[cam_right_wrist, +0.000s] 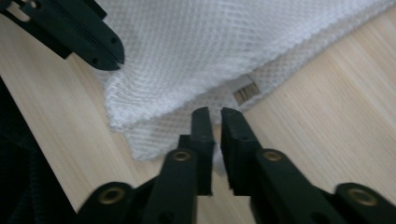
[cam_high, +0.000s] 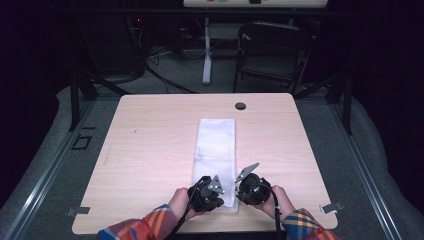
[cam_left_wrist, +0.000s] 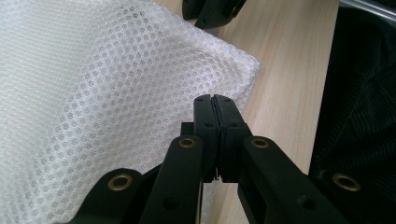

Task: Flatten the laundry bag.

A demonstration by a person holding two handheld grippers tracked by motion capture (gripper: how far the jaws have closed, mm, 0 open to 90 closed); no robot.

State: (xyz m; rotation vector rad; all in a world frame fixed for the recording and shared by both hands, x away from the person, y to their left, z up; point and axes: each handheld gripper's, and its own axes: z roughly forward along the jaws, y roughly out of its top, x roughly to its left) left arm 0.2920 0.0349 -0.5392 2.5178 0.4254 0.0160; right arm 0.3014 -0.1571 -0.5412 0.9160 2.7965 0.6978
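Left gripper (cam_left_wrist: pixel 215 100): right up close in the left gripper view, fingers pressed together, tips over the near edge of the white mesh cloth (cam_left_wrist: pixel 93 93); whether a bit of mesh is caught between them, I cannot tell.
Right gripper (cam_right_wrist: pixel 214 113): fingers a narrow slit apart, a sliver of white showing in the gap, tips at the cloth's near right corner.
Cloth look: white, open honeycomb mesh, folded into a long narrow strip with layered edges showing at the corner.
Cloth position: lies flat on the table (cam_high: pixel 150 140), roughly centred, running from the person's edge toward the far side; both grippers sit at its near end, left one on the left corner, right one on the right.
Label: a small tag (cam_right_wrist: pixel 246 91) pokes out between the layers near the right gripper; its marks are too blurred to read.
Around: round cable hole (cam_high: pixel 240 106) in the table beyond the cloth's far end; dark chair (cam_high: pixel 272 52) behind the table.
Sleeves: plaid, orange and blue, at the bottom of the high view.
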